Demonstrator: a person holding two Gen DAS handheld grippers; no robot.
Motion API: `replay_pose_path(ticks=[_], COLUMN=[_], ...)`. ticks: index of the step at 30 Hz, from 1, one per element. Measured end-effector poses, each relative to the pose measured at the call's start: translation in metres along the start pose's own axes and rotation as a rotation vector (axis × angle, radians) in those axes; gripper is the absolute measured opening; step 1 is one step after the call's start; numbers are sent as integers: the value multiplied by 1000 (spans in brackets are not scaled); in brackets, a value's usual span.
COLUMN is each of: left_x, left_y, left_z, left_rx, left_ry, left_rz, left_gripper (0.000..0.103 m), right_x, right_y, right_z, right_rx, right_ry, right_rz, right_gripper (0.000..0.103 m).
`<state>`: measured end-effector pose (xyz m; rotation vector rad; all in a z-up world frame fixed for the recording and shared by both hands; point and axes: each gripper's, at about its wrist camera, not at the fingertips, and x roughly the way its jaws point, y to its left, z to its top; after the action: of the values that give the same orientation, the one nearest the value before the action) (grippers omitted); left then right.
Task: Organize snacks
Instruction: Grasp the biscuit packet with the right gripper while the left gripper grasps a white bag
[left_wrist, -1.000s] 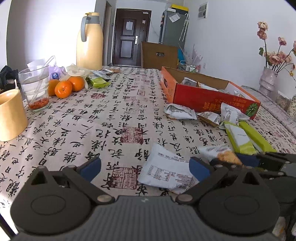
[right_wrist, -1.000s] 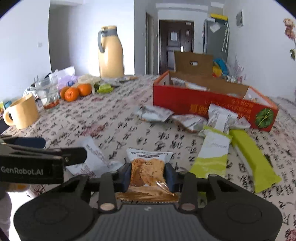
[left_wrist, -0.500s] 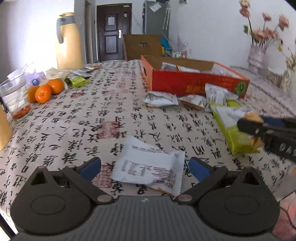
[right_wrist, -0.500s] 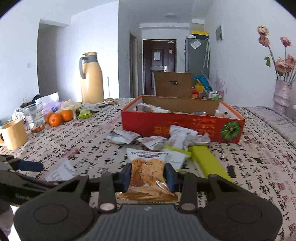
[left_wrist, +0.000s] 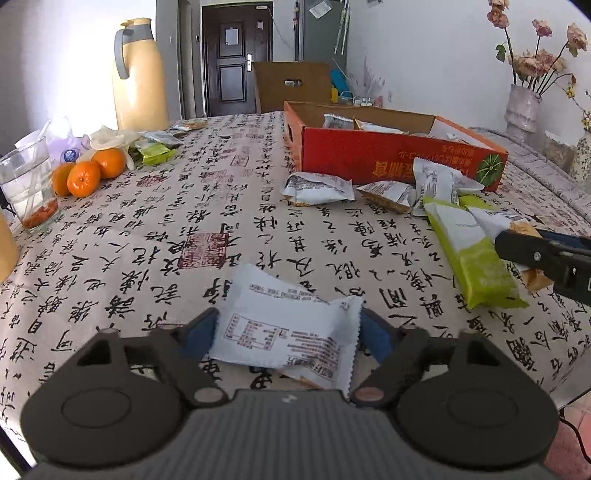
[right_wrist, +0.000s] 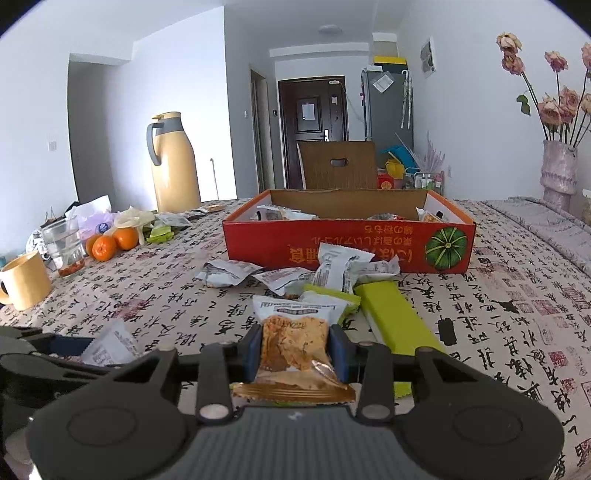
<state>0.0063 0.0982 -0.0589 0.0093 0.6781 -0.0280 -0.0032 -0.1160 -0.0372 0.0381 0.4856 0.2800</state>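
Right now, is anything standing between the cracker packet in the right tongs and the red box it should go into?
Loose packets and green bars lie on the table before the red box, below the held cracker packet; its open top looks unobstructed.

Left tool (left_wrist: 286, 334) closing, right tool (right_wrist: 295, 349) clamped

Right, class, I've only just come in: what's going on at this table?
A person with a gripper in each hand is tidying snack packets toward the red box. The right gripper is shut on a clear packet of golden crackers, held up facing the box. The left gripper has just been closing its jaws around a white packet lying on the tablecloth. More packets lie loose before the box.
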Motion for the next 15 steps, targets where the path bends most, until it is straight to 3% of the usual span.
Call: replay_pose_path(ticks=[3,6,15], left_x=[-4,-5,-3], left_y=[-1,-2,-16], left_z=[-1,-1,5], left_rx=[-2,-14,3], left_ry=[-9,-9,-10], left_rz=[8,23,35], left_gripper=[61,56,48], right_x=[0,1,0], right_y=[-6,-10,-20], right_z=[0,-1,2], right_rx=[12,22,35], right_ry=[0,-1,-14], right_rz=[9,15,27], right_gripper=[37,37,37])
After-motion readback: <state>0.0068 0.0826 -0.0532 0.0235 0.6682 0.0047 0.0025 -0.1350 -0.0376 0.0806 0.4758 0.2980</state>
